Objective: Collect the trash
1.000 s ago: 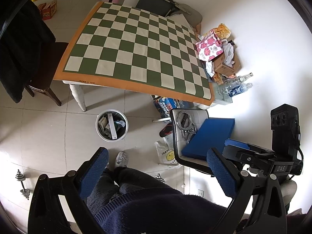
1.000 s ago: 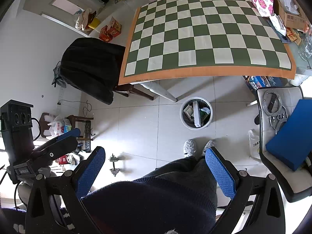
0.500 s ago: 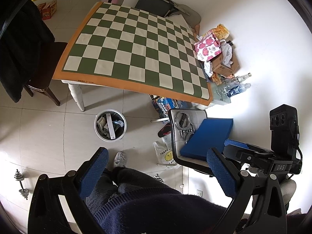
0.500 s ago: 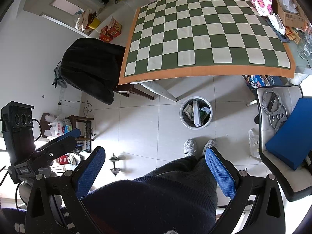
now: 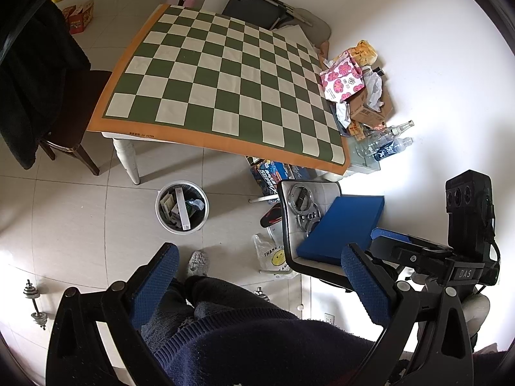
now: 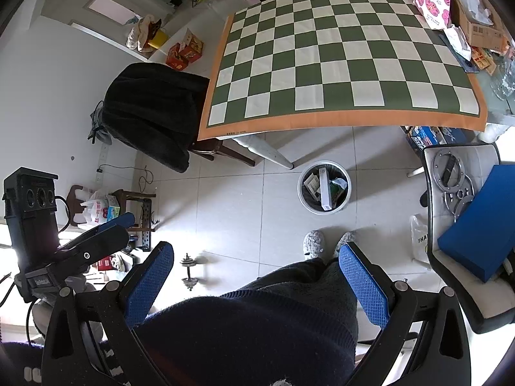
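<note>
A white round trash bin (image 5: 182,206) stands on the tiled floor in front of the table, holding boxes and wrappers; it also shows in the right wrist view (image 6: 324,187). The table's green and cream checkered cloth (image 5: 222,87) is bare. My left gripper (image 5: 257,276) is open and empty, held high above the floor over my body. My right gripper (image 6: 256,276) is open and empty, also high. Each gripper sees the other at its side.
A pile of boxes, a pink flowered bag (image 5: 342,78) and bottles (image 5: 386,143) lies at the table's right end by the wall. A chair (image 5: 325,225) with a blue cushion and metal rings stands right. A dark coat (image 6: 151,109) hangs on the left chair. A dumbbell (image 6: 190,268) lies on the floor.
Both views have drifted slightly; the bin and table sit a little further left and up in the left wrist view. Both grippers stay open.
</note>
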Tool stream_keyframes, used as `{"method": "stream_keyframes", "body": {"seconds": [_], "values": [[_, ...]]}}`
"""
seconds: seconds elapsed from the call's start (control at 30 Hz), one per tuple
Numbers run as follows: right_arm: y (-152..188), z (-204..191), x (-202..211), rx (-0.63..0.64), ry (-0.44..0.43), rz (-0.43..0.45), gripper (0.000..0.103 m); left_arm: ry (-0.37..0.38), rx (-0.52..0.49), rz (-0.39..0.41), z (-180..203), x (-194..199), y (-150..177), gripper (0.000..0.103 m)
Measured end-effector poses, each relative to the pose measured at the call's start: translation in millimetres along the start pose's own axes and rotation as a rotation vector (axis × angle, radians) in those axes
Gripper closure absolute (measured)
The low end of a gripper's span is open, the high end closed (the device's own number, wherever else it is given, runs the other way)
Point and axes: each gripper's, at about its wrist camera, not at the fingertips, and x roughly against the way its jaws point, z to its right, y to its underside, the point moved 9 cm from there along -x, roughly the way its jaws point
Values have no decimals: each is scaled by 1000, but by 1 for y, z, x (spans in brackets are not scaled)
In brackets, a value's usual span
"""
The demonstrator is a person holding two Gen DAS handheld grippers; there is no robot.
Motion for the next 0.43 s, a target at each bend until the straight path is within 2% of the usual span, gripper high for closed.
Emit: {"method": "stream_keyframes", "body": {"seconds": [0.43], "values": [[0,-5,2,0,-3,2,0,-2,2,6,1,2,1,0]]}}
